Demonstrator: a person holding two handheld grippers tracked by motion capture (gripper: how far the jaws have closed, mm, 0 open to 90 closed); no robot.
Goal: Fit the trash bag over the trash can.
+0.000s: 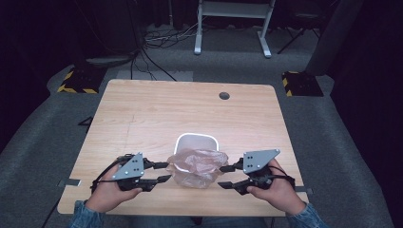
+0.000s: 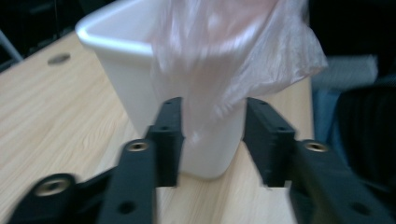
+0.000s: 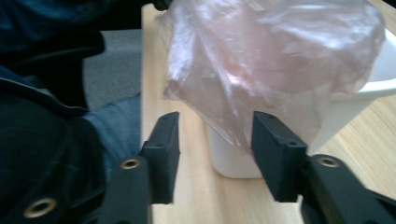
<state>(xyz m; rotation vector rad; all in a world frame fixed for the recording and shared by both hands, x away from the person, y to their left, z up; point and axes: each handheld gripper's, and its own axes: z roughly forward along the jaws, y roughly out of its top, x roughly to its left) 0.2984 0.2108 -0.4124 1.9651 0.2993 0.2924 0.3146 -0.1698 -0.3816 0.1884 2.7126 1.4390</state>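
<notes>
1. A white bin [image 1: 196, 142] stands on the near middle of the table [image 1: 142, 109], with a thin pink bag [image 1: 197, 167] draped over its near rim and hanging down the near side.
2. The left gripper [image 1: 162, 172] sits just left of the bag and the right gripper [image 1: 225, 175] just right of it, both pointing inward at the plastic.
3. Both sets of jaws stand apart and released. In the left gripper view a hanging fold of the bag [image 2: 233, 56] dips between the jaws with gaps on either side; in the right gripper view the bag [image 3: 271, 60] hangs just ahead of the jaws. Neither pinches it.
4. The step in hand looks like lining the bin, so each gripper should take a single layer of the bag's mouth, not a bunched wad.
5. Grip close to the edge, then draw the two sides apart and over the far rim, keeping the pull even so the light bin does not slide or tip.
6. The plastic is flimsy and may slip or tear under a hard tug.
7. The table is pale wood with a cable hole [image 1: 224, 95] at its far side.
8. Grey carpet surrounds it; cables [image 1: 157, 38] and a white desk frame [image 1: 233, 23] lie beyond in a dark room.
</notes>
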